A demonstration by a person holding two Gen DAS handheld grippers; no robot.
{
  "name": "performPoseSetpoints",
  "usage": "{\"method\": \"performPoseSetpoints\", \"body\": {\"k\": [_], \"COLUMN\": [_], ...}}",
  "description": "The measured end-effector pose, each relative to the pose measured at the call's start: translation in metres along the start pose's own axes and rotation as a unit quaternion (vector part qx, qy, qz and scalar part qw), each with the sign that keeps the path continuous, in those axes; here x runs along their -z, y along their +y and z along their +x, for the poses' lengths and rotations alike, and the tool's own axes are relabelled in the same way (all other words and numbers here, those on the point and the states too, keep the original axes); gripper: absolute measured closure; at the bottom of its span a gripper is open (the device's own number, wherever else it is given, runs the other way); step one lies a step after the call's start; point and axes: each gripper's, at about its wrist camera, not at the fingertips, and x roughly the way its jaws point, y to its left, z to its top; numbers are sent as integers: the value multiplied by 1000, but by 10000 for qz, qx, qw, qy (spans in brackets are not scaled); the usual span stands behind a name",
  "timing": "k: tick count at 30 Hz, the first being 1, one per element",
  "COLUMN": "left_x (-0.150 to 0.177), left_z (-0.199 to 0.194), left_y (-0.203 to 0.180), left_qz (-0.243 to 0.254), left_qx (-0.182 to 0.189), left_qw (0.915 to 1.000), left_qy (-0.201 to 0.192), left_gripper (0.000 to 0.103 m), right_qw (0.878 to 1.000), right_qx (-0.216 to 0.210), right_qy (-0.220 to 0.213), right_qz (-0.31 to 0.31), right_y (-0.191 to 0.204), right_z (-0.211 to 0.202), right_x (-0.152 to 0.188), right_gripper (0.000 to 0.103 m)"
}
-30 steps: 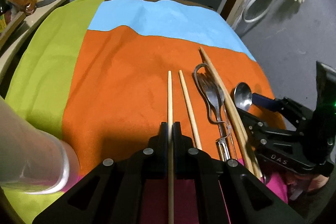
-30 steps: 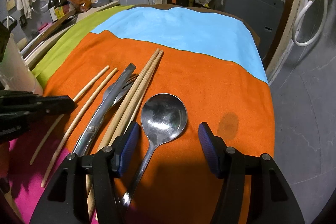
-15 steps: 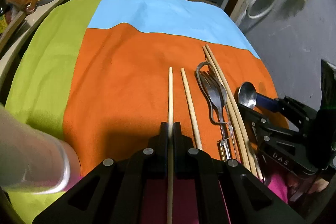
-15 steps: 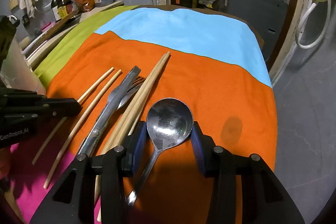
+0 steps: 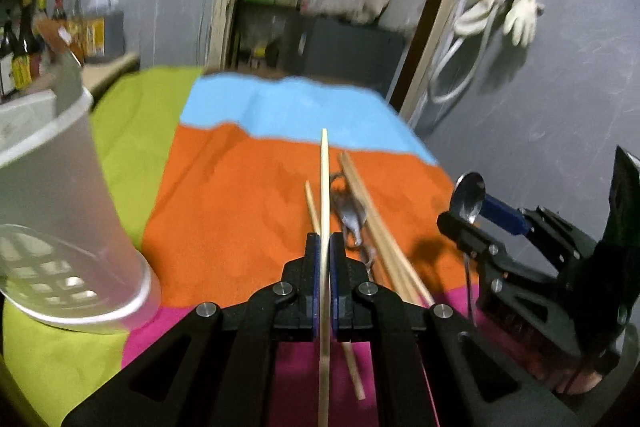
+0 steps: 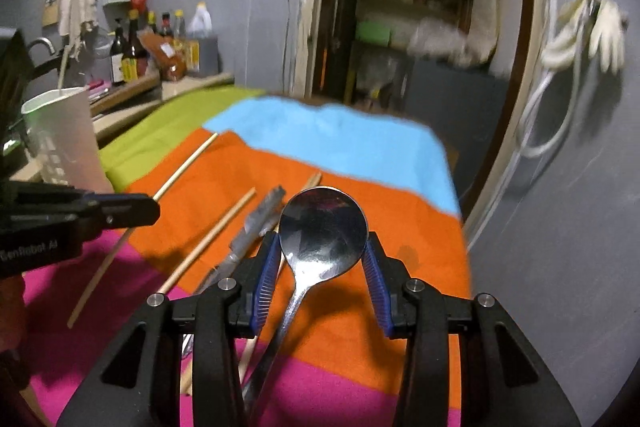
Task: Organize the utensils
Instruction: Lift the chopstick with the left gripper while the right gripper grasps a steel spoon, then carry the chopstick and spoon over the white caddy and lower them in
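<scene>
In the left wrist view, a single pale chopstick (image 5: 324,211) is clamped between the closed blue pads of the left gripper (image 5: 325,259), its tip raised over the orange band of the striped cloth (image 5: 224,211). A second chopstick (image 5: 313,207) lies on the cloth just to its left, and a metal fork (image 5: 352,219) and a pair of darker wooden chopsticks (image 5: 376,227) lie just to its right. A translucent plastic utensil cup (image 5: 68,227) stands on the green band at the left. At the right edge, the right gripper (image 5: 468,223) is seen with a spoon (image 5: 469,197).

In the right wrist view, the bowl of the metal spoon (image 6: 323,233) is gripped between the blue pads of the right gripper (image 6: 322,255), and it is lifted clear of the cloth (image 6: 400,211). The jaws have just been closing on it. The fork (image 6: 256,227) and loose chopsticks (image 6: 216,231) lie on the cloth to the left, and the cup (image 6: 64,139) stands beyond the left gripper (image 6: 136,211).
</scene>
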Motion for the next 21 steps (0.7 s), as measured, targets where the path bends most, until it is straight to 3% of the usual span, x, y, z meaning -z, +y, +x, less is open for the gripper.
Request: {"method": "performPoseSetpoints", "body": {"k": [10, 21], "left_x": [-3, -15], "left_z": [-52, -99], "left_y": [-6, 2], "left_qz": [11, 132], "left_qx": [76, -137], "left_qw": [9907, 9746], "left_qy": [-1356, -2233], "left_gripper": [100, 100], "right_qw": [9920, 9773], "right_qx": [376, 400], "right_qy": [-1196, -2079], "right_qz": [-158, -91], "right_y": [19, 37], "right_z": [-38, -65], "right_x": [-3, -29], "right_gripper": [64, 64]}}
